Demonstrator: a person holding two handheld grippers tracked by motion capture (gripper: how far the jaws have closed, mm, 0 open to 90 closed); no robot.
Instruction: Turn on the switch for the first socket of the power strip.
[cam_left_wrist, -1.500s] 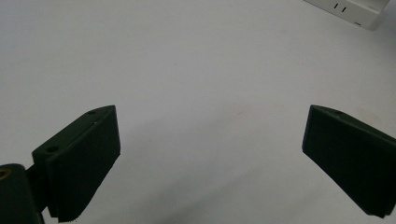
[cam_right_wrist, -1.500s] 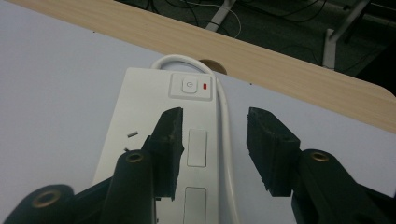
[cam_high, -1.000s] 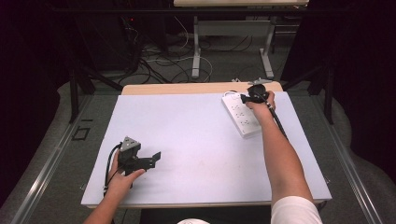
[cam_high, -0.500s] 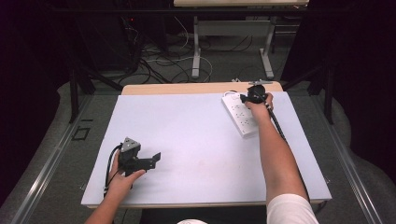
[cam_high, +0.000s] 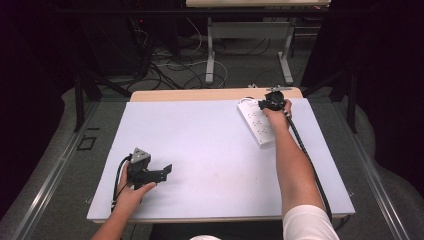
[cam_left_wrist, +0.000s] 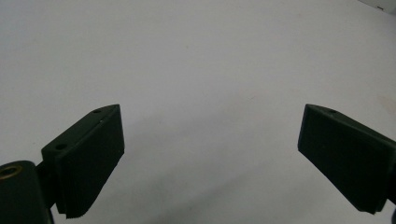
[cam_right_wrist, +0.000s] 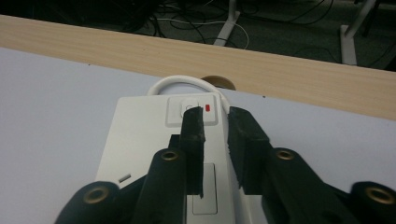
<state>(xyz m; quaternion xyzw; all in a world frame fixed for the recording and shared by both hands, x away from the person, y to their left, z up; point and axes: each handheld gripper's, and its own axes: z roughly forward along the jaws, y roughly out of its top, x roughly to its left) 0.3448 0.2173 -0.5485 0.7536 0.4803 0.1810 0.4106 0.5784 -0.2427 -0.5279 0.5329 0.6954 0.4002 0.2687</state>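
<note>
The right gripper (cam_right_wrist: 212, 122) hangs over the far end of a white power strip (cam_high: 256, 122), its two black jaws drawn close with a narrow gap left between them; they have just been closing, and nothing sits in that gap. In the right gripper view the tip of one jaw overlaps the strip's rocker switch (cam_right_wrist: 187, 112), beside a small red indicator light (cam_right_wrist: 207, 108), though whether the tip presses the switch or hovers just above it cannot be told. The one power strip lies flat near the far right corner of the tabletop (cam_high: 210, 150), angled slightly, with its white cord (cam_right_wrist: 180, 81) looping off the end toward a round cable hole (cam_right_wrist: 218, 82) in the wooden edge. In the high view the right gripper (cam_high: 272, 101) sits at that same end of the strip. The left gripper (cam_high: 150, 172) rests near the front left of the tabletop, well apart from the strip, a grey three-cornered plate on its top; its two jaws are spread wide over the bare white surface and hold nothing. There are two grippers and one switch.
</note>
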